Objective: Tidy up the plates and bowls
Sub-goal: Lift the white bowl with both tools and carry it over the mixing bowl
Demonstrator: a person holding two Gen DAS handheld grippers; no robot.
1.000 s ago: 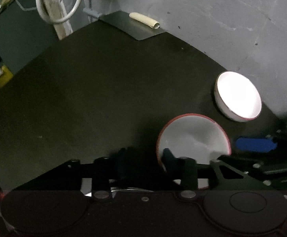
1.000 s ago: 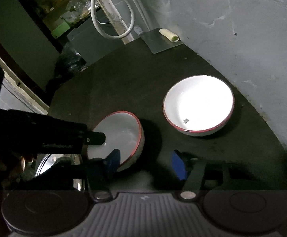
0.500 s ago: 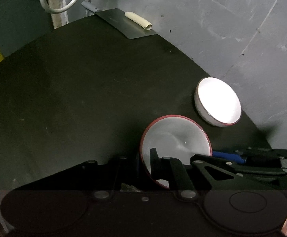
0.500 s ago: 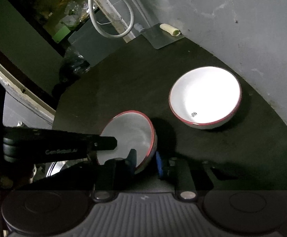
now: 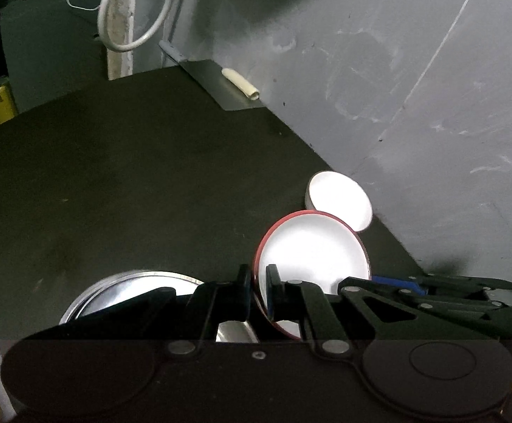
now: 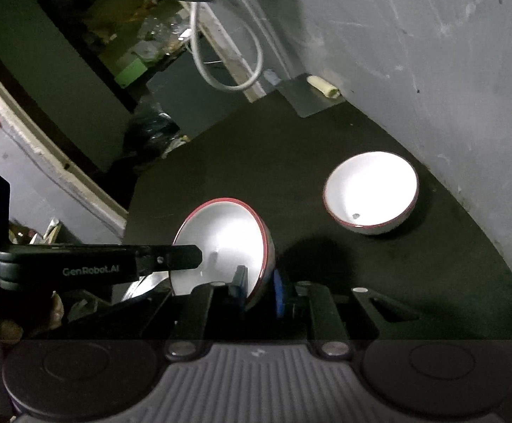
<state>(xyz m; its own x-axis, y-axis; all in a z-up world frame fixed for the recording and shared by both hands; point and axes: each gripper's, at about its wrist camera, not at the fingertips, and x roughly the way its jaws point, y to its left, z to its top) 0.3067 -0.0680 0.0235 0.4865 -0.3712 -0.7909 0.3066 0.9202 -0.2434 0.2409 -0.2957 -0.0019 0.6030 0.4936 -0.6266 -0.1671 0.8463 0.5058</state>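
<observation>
Now you are pinching the near red-rimmed bowl (image 5: 312, 257) with both tools; the left tool (image 5: 256, 292) and the right tool (image 6: 260, 290) have just been closing on opposite sides of its rim, one pad inside and one outside, and since a second ago the bowl has tipped and appears to be coming up off the dark tabletop (image 5: 132, 183). That probably means the carry is beginning; the second bowl (image 6: 370, 192) is sitting near the wall, a likely nesting target, while a metal plate (image 5: 125, 290) is lying beside your left tool.
</observation>
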